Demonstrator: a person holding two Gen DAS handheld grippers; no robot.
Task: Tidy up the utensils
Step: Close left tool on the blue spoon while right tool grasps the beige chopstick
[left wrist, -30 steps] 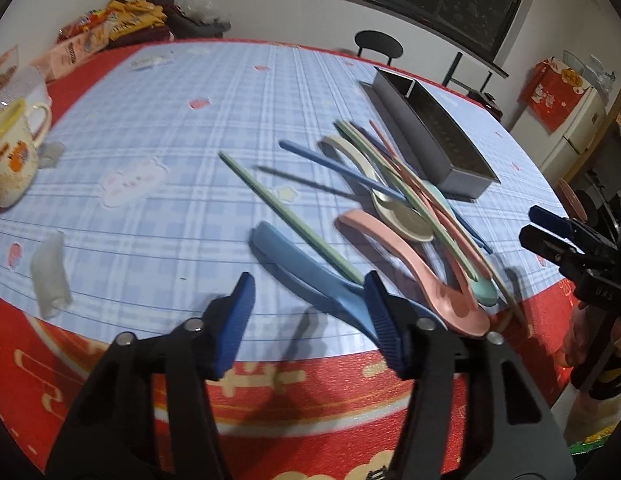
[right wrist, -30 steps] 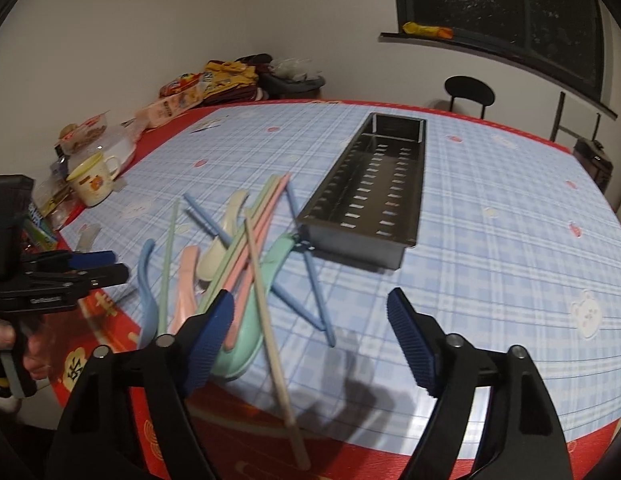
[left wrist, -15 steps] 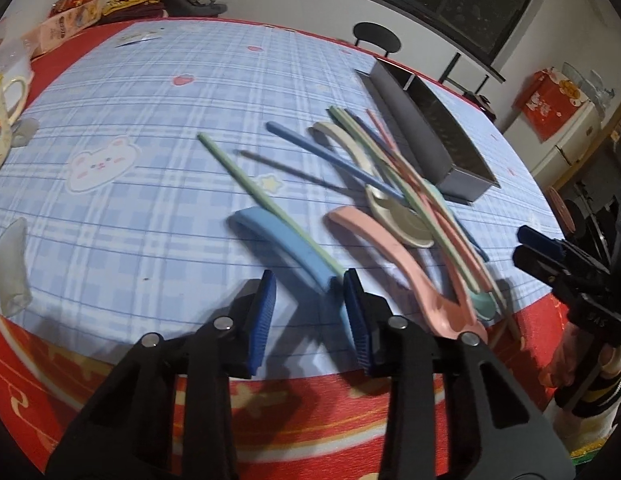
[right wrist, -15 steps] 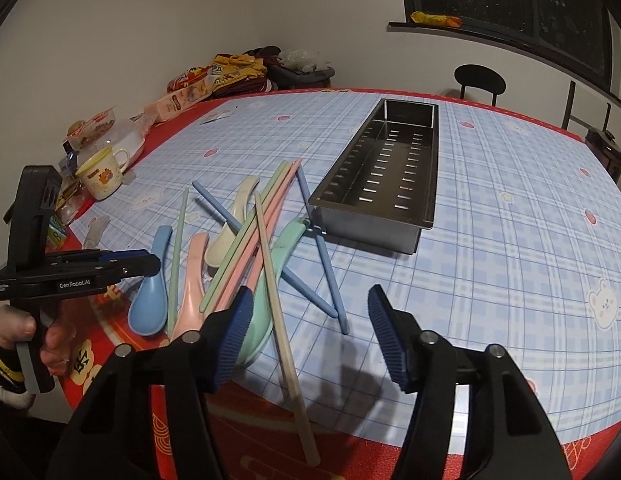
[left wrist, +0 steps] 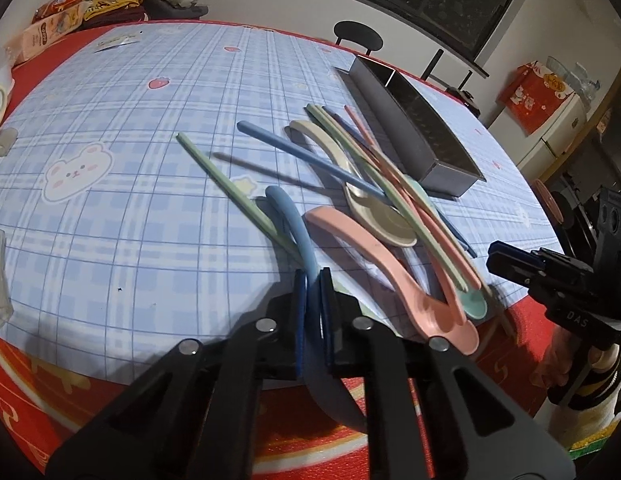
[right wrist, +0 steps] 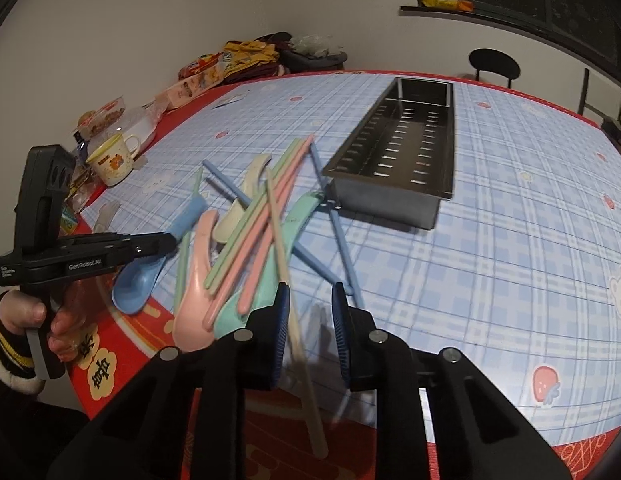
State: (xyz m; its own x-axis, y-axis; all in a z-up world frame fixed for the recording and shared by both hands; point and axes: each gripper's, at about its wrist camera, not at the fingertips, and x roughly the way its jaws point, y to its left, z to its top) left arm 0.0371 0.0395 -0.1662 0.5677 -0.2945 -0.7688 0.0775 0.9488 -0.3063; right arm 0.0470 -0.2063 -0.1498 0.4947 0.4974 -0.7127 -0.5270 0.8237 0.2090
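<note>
The left gripper pinches the blue spoon by its handle at the table edge. It looks light, stiff and slick. The right gripper hangs part-spread around a beige chopstick.

Utensils heaped beside tray, seemingly empty.

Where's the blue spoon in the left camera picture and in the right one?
Left wrist view: the blue spoon is low centre, its handle clamped in the left gripper.
Right wrist view: the spoon is at the left, bowl over the table edge, held by that gripper.
Shared landmark: the metal tray.
</note>
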